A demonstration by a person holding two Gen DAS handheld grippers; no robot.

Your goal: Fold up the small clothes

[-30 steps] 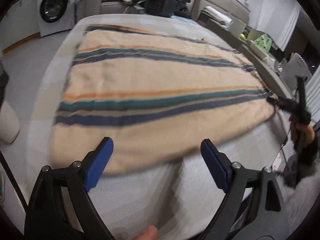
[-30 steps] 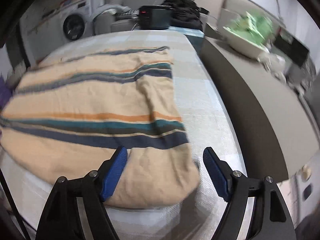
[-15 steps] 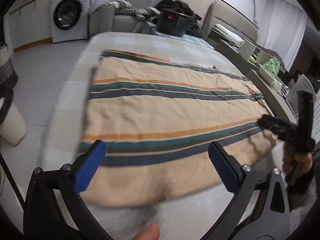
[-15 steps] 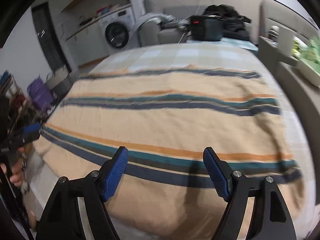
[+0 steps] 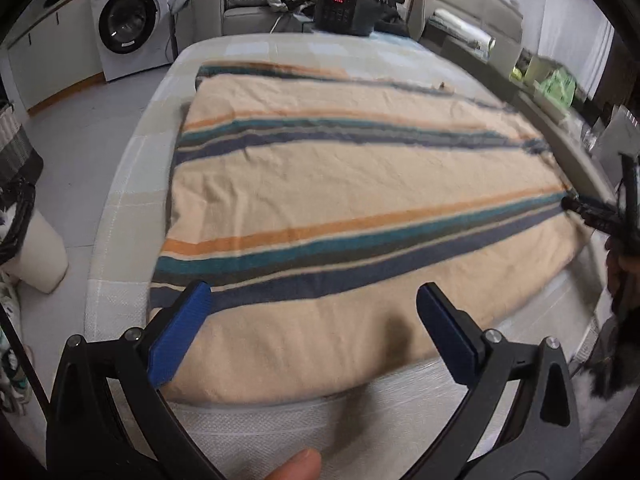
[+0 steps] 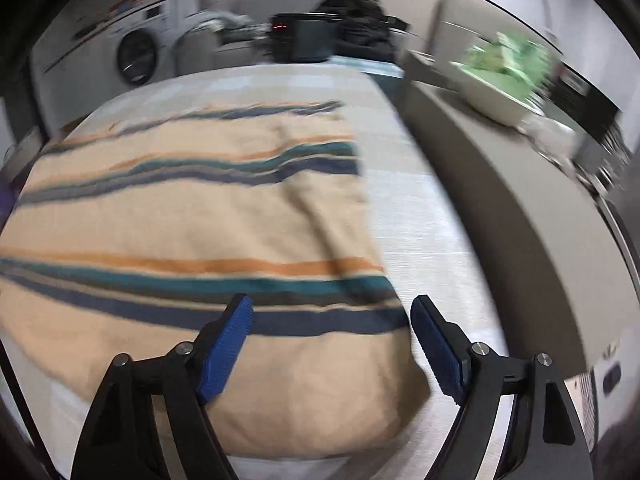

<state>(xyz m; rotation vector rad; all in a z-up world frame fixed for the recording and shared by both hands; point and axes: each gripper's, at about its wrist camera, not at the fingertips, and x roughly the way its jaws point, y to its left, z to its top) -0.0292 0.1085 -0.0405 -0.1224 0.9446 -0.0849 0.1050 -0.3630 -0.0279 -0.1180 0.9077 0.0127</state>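
A beige cloth (image 5: pixel 340 184) with orange, teal and navy stripes lies spread flat on the covered table (image 5: pixel 120 208). My left gripper (image 5: pixel 312 292) hangs open over the cloth's near left part, with nothing between its blue pads. My right gripper (image 6: pixel 331 302) hovers above the near right corner of the cloth (image 6: pixel 180 216). Its jaws are opening, and the pads press on nothing. In the left wrist view the right gripper (image 5: pixel 588 212) shows at the cloth's right edge, held by a hand. A thumb tip (image 5: pixel 300 464) shows at the bottom.
A grey ledge (image 6: pixel 520 208) runs along the table's right side and bears a white bowl of green things (image 6: pixel 500 92). Beyond the far end stand a black appliance with a red display (image 5: pixel 344 4), a sofa with clothes and a washing machine (image 5: pixel 128 28).
The left jaws stand wider than a second ago and have shifted over the cloth's near edge. The right wrist view swung out over the cloth's middle and back to its right corner. The cloth lies unchanged.
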